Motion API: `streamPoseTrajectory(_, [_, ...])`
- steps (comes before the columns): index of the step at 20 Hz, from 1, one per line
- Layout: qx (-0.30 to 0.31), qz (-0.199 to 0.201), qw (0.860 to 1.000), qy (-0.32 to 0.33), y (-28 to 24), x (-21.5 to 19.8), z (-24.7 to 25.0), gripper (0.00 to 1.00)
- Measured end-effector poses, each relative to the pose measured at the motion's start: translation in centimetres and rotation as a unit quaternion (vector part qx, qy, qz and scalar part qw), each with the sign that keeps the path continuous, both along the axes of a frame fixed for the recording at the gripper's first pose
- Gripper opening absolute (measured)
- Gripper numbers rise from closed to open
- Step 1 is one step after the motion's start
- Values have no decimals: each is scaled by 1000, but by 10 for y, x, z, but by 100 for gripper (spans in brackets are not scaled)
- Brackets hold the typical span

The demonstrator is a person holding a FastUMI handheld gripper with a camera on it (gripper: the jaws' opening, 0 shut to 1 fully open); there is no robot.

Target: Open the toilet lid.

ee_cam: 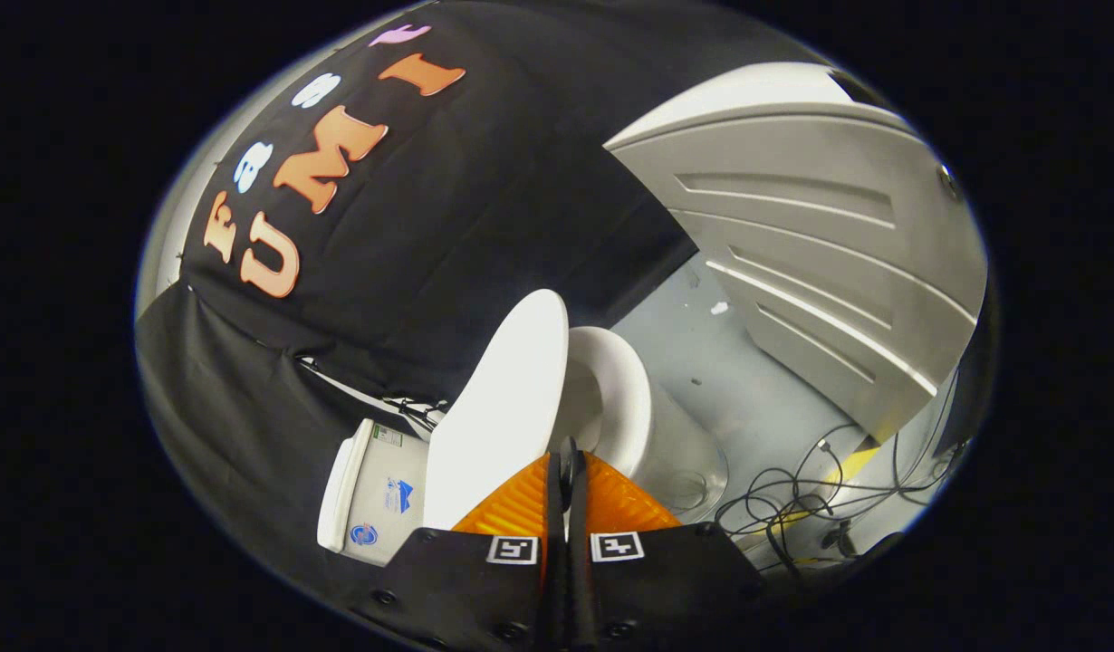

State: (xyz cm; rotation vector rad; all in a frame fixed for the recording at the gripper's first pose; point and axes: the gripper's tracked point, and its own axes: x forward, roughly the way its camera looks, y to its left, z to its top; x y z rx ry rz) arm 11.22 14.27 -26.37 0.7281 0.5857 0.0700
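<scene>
stretching across the far side of the scene, the black cloth wall (pixel 448 235) of the booth is seen as the largest thing, with folds running down behind the toilet. next in size, a grey panelled door (pixel 820 244) with raised horizontal ridges is seen to one side, tilted strongly by the rolled camera, and below it a pale grey floor (pixel 747 380) is spread between the door and the toilet. the toilet itself is seen just ahead of the fingers: its white lid (pixel 507 407) is lifted off the seat and stands at a steep angle, its edge rising just beyond the fingertips, while the white seat ring (pixel 625 398) and the bowl opening beneath it are exposed beside the lid. the white cistern (pixel 371 493) is seen behind the lid, against the cloth wall, with small stickers on its face that are too small to be made out. a tangle of thin black cables (pixel 792 503) is laid on the floor near the toilet's base, with a yellow strip among them. the gripper (pixel 567 457) is seen with its two orange fingers (pixel 521 503) brought together, only a thin dark seam left between them, and the tips are placed right at the lower edge of the lid; whether the lid's edge is pinched between them or merely touched cannot be told. two small square black-and-white markers (pixel 513 549) are fixed on the black gripper body.
</scene>
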Motion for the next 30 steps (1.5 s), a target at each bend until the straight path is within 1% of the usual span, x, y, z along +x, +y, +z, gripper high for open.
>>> streamPoseTrajectory(1, [-11, -4, 1000, -18, 0, 7, 10, 8])
streamPoseTrajectory(2, [-25, 1, 999, -31, 4, 10, 16, 8])
streamPoseTrajectory(5, [-84, 26, 994, -63, 20, 6, 44, 8])
streamPoseTrajectory(8, [-146, 56, 982, -103, 40, 3, 76, 8])
streamPoseTrajectory(12, [-207, 87, 965, -140, 62, 2, 108, 8])
streamPoseTrajectory(15, [-229, 91, 955, -166, 78, -1, 130, 8])
streamPoseTrajectory(19, [-266, 110, 938, -192, 104, -10, 158, 8])
streamPoseTrajectory(21, [-273, 118, 933, -204, 120, -12, 174, 8])
streamPoseTrajectory(24, [-304, 131, 918, -219, 138, -12, 191, 7])
streamPoseTrajectory(26, [-312, 134, 913, -228, 149, -14, 199, 8])
streamPoseTrajectory(30, [-310, 133, 911, -236, 159, -15, 210, 8])
